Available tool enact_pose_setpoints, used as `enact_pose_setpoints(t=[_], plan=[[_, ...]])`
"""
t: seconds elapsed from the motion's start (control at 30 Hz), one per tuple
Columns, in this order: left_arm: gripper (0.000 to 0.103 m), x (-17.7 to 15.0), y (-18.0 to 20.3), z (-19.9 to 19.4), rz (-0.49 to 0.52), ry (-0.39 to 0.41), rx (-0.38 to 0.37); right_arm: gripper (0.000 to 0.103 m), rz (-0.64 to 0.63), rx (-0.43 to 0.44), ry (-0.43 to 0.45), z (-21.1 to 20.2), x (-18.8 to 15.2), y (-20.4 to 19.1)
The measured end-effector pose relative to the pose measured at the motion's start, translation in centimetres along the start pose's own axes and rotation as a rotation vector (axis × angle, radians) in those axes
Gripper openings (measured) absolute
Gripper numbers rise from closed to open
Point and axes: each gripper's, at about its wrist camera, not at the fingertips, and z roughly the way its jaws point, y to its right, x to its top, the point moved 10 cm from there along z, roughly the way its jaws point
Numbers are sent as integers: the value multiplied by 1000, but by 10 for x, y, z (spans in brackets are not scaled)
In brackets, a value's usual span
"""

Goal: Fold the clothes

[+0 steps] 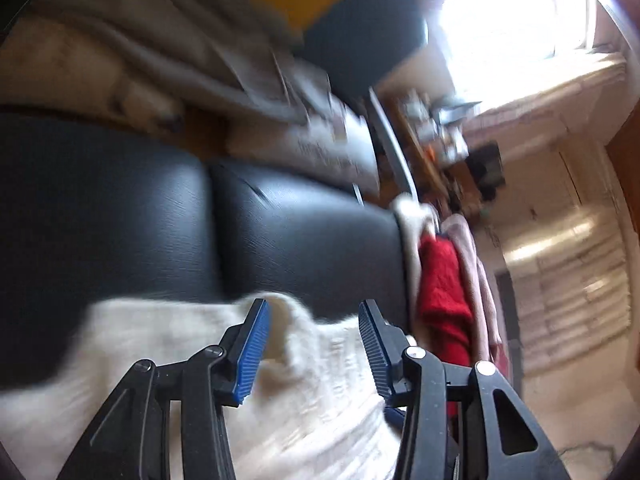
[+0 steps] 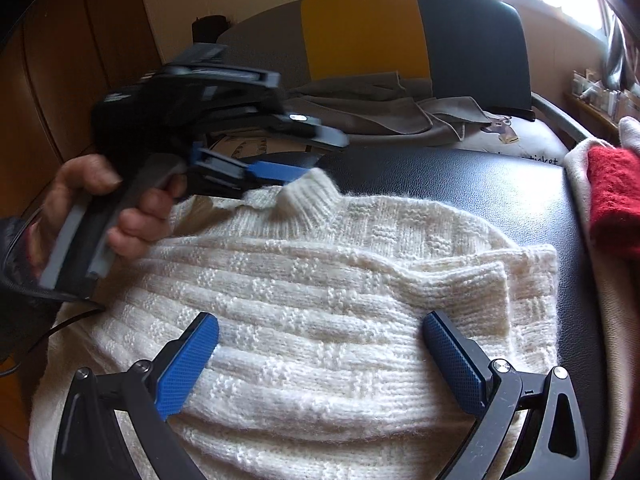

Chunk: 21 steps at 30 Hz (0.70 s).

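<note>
A cream knit sweater (image 2: pixel 320 280) lies on a black leather seat (image 2: pixel 480 184), with one sleeve folded across its body and the ribbed collar (image 2: pixel 308 196) at the far end. My right gripper (image 2: pixel 320 344) hovers open over the sweater's lower half, fingers wide apart, with nothing between the pads. A hand holds my left gripper (image 2: pixel 324 156) at the collar. In the blurred left wrist view the left gripper (image 1: pixel 314 320) stands open over the sweater (image 1: pixel 280 380), and a hump of knit rises between its blue pads (image 1: pixel 252 348) without being pressed.
A red knit garment (image 2: pixel 612 200) lies on a beige one at the seat's right edge and is also in the left wrist view (image 1: pixel 444 292). Behind the seat a chair with a yellow and dark blue back (image 2: pixel 360 28) holds grey cloth (image 2: pixel 380 108). A bright window (image 1: pixel 512 20) is at the right.
</note>
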Motion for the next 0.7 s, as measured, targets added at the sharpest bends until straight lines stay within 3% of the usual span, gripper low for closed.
enact_pose_setpoints(t=[0.17,0.23,0.33,0.47,0.6,0.7], plan=[[47,-40,-36,-70,27,155,131,103,52,60,-1,-5,8,3],[47,-63,-48,-82,68,166,199,103,140,166,9,-12,26,0],[47,-83,-64,-84,77,178,234,103,274,410,19,-12,71,-17],[51,-91,-62,-80,144,219,274,103,389,656,-75,23,115,-52],[56,-92,-61,-80,144,227,258,103,446,715,-225,80,124,-81],[56,-91,-64,-84,117,241,215,103,452,695,-312,112,117,-96]])
